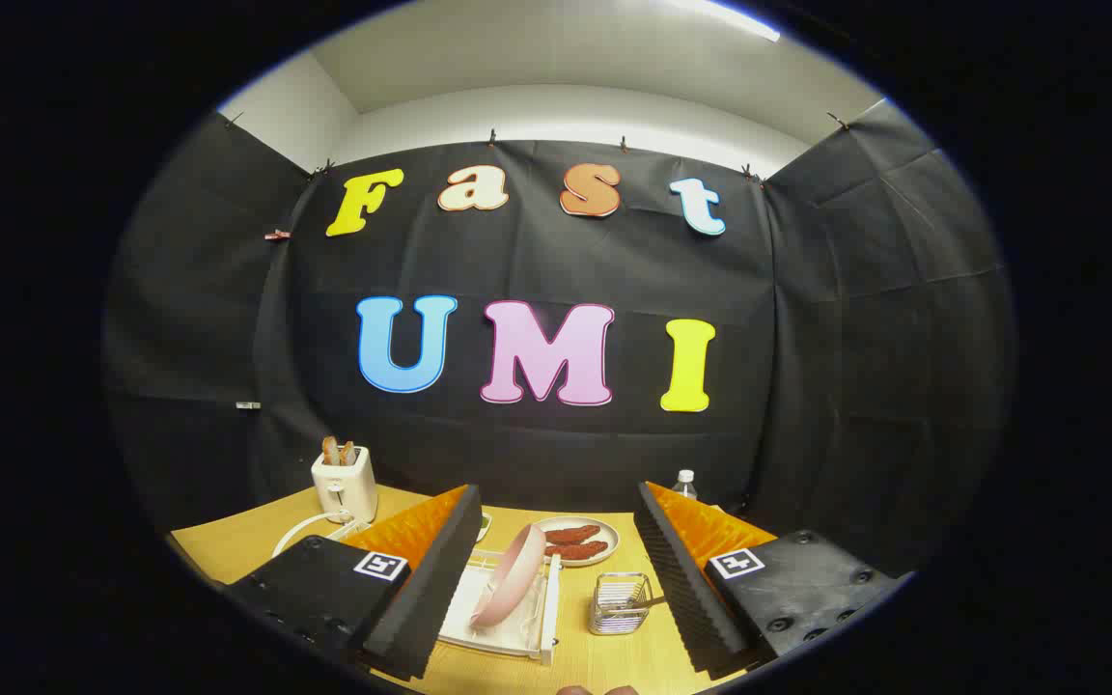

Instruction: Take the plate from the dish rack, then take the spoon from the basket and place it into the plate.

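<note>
Counts of things on the table (228,545)

One gripper (556,560) with two fingers (435,565), spread wide apart and holding nothing. Between the fingers stands one dish rack (517,627) holding one pink plate (508,574) on edge. Just ahead of the right finger is one wire basket (619,603) with one spoon (648,600) handle poking out. Beyond the rack lies one dish (575,541) bearing two reddish pieces of food. Beyond the left finger stands one toaster (344,483) with two slices of toast (338,451) in it. Beyond the right finger stands one bottle (684,483).
</note>
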`<move>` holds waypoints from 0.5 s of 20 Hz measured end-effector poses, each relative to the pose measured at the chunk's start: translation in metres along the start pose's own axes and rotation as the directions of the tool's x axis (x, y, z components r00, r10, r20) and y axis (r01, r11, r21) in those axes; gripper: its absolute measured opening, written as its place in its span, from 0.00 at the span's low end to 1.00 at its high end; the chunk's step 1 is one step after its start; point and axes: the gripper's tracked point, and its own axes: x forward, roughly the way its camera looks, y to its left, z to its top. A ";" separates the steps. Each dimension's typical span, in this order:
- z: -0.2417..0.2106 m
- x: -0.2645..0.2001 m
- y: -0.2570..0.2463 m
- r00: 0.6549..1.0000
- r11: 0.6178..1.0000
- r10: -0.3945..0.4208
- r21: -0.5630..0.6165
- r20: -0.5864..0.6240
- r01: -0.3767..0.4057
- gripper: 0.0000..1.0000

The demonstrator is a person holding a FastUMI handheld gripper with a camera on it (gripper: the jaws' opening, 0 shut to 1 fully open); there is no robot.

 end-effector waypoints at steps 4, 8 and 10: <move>-0.006 0.003 0.002 1.000 1.000 -0.007 0.014 -0.025 0.007 0.97; -0.015 0.007 0.007 0.999 1.000 -0.012 0.011 -0.045 0.013 0.97; -0.016 0.009 0.009 0.999 1.000 -0.012 0.002 -0.050 0.012 0.97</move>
